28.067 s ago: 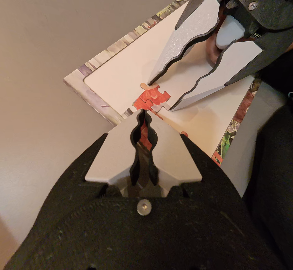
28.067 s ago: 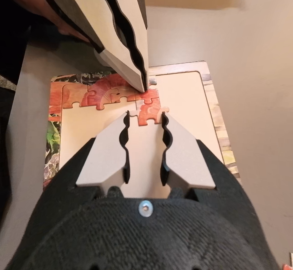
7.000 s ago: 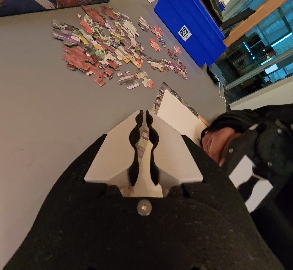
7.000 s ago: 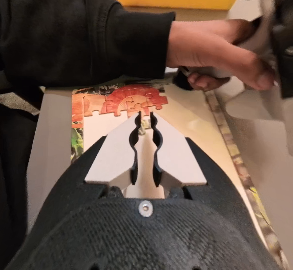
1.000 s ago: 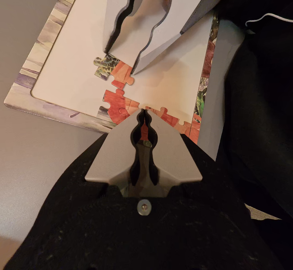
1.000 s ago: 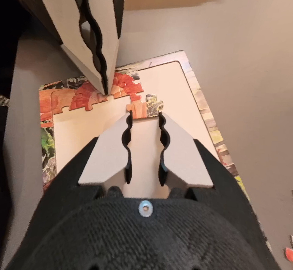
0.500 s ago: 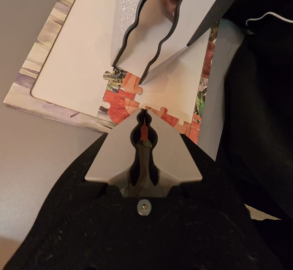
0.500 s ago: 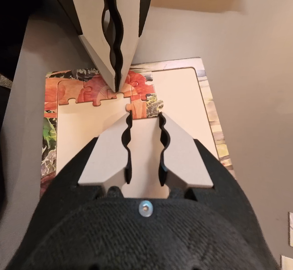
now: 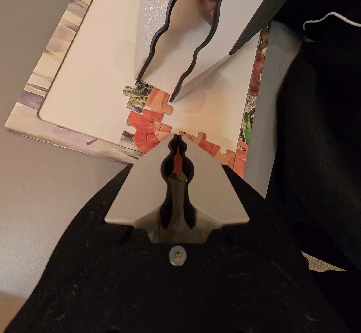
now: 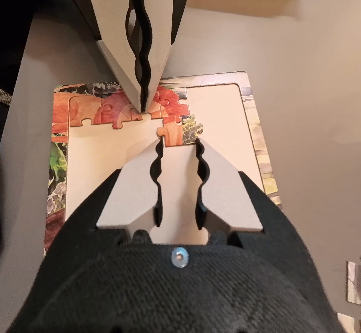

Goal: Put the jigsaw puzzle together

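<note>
Left gripper (image 9: 177,135): fingers pressed together with nothing between them; tips resting on the joined red row, at a seam near the row's lower edge; in the right wrist view it (image 10: 144,108) comes down steeply from above.
Right gripper (image 10: 179,140): jaws spread wide, clamping nothing; the two tips sit at the near corners of the loose piece, touching or just short of its edge; in the left wrist view it (image 9: 154,90) reaches in from the far side.
Loose piece (image 10: 178,133): half orange, half mottled green and black; lying flat on the cream floor of the tray, its notch seated over a red tab of the joined row; a tab sticks out on each of its two sides; same piece in the left wrist view (image 9: 148,99).
Joined row (image 10: 125,109): red, pink and orange pieces locked together along the tray's far edge, running from the left corner.
Puzzle tray (image 10: 252,120): cream recessed floor, printed border of green foliage, orange and pale purple-grey washes; mostly unfilled.
Table (image 10: 293,50): plain grey-brown; the tray lies flat on it.
Stray pieces (image 10: 354,284): at the right edge of the table, cut off by the frame.
Writing or brands: none legible on the tray, pieces or grippers.
Person: dark sleeve (image 9: 322,108) beside the tray's right side.
</note>
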Motion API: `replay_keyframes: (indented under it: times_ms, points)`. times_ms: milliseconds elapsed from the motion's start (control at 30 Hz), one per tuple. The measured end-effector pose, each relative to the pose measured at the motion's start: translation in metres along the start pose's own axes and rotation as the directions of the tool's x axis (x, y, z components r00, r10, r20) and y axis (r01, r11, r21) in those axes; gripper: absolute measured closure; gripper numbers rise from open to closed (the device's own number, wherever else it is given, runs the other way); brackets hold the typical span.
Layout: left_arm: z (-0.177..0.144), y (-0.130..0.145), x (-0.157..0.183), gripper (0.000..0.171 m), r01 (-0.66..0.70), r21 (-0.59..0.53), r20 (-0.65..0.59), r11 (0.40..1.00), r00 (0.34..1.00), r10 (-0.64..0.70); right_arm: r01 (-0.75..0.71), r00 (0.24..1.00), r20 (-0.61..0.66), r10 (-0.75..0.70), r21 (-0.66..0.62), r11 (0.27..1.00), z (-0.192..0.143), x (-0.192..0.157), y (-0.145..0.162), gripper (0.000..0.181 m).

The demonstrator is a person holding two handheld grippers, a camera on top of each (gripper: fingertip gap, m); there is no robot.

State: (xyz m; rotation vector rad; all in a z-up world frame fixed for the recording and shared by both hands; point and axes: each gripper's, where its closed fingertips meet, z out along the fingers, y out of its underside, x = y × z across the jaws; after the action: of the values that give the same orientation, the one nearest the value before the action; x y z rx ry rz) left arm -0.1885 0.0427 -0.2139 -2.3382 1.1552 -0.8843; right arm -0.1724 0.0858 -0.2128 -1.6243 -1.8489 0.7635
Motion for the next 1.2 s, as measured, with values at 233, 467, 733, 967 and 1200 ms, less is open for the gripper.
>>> replay_keyframes:
  times_ms: [233, 467, 733, 967, 1200]
  points:
    - [0.0001, -0.0001, 0.0, 0.171, 0.0, 0.001, -0.001, 1.0, 1.0, 0.0, 0.003, 1.0, 0.028, -0.003, 0.006, 1.0, -0.0007, -0.0042, -0.0006, 0.153]
    - [0.0002, -0.0002, 0.0002, 0.171, 0.0, 0.002, -0.002, 1.0, 1.0, 0.0, -0.001, 1.0, 0.009, 0.001, 0.034, 0.999, 0.0004, -0.0001, -0.0057, 0.135]
    - [0.0006, -0.0005, 0.0007, 0.171, 0.0, 0.003, -0.006, 1.0, 1.0, 0.0, -0.024, 0.999, 0.032, 0.024, 0.018, 1.0, 0.0057, -0.0004, -0.0037, 0.133]
    - [0.0047, -0.0013, 0.0034, 0.171, -0.01, -0.004, -0.011, 1.0, 1.0, 0.01, -0.022, 0.999, 0.034, 0.021, 0.019, 1.0, 0.0059, -0.0018, -0.0045, 0.142]
    - [0.0041, -0.0013, 0.0035, 0.171, -0.036, -0.008, 0.008, 0.999, 0.999, 0.036, -0.035, 0.999, 0.033, 0.034, 0.042, 0.999, 0.0016, -0.0006, -0.007, 0.142]
